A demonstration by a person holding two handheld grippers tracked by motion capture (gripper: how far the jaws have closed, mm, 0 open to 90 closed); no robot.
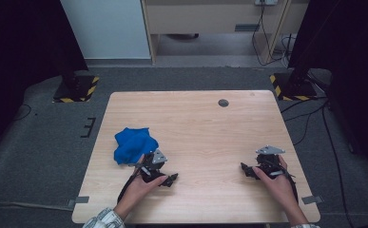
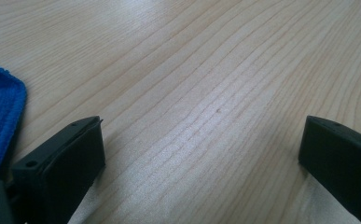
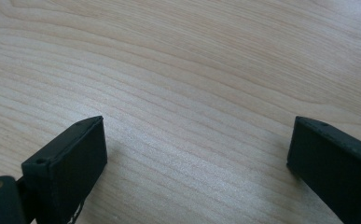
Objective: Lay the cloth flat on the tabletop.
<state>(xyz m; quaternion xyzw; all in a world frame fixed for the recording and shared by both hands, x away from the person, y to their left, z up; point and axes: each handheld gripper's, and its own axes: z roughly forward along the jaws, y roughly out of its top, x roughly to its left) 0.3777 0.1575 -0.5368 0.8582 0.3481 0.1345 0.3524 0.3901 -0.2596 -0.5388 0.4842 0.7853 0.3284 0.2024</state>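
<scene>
One blue cloth [image 1: 133,144] sits crumpled on the tabletop [image 1: 200,123], left of centre. My left gripper [image 1: 171,179] rests just beside its near right edge, fingers [image 2: 71,158] wide apart with bare wood between them; the cloth's hem lies just outside the left finger. My right gripper [image 1: 246,170] is well apart, fingers [image 3: 71,163] spread, nothing between.

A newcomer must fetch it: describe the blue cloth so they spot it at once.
Start at the wooden table and go to its left half. The cloth lies crumpled there, just beyond the left gripper. It is the one bright blue, soft thing on the wood.
</scene>
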